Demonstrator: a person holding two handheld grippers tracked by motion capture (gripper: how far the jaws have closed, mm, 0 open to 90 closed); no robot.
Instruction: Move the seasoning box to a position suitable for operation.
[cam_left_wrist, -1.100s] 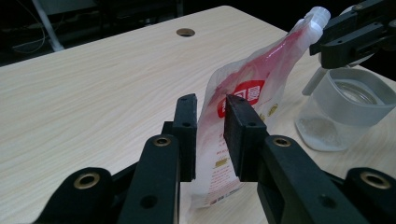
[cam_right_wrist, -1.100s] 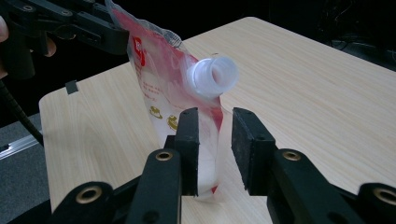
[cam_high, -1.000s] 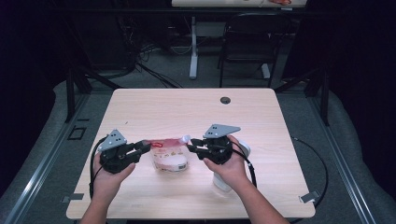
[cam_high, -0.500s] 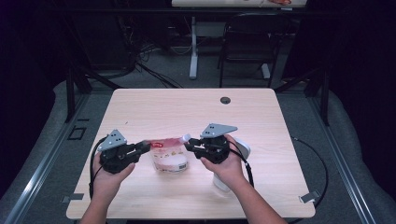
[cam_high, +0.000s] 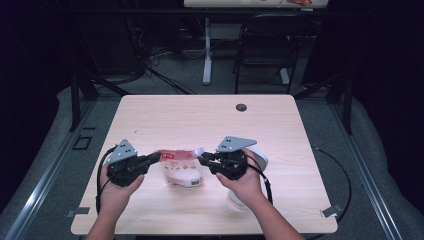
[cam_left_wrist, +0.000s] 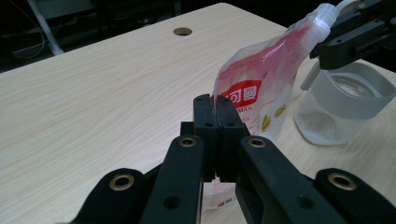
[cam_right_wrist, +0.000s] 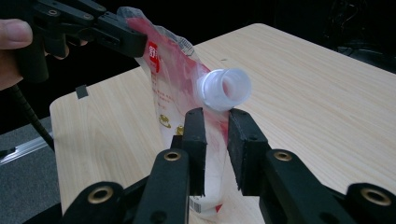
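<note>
A red and white spouted pouch hangs stretched between my two grippers just above the table. My left gripper is shut on the pouch's upper left corner; its jaws have just been closing and now meet on the film. My right gripper clamps the pouch's neck just under the white open spout; its jaws have also just been closing. From the left gripper view, the right gripper holds the spout end high.
A clear jar with a grey-white rim stands on the table right behind the right gripper. The light wooden table has a cable hole near its far edge. Chairs and desk legs stand beyond.
The left gripper's jaws have closed on the pouch's corner, and the right jaws have narrowed on its neck. Both hands stayed where they were.
</note>
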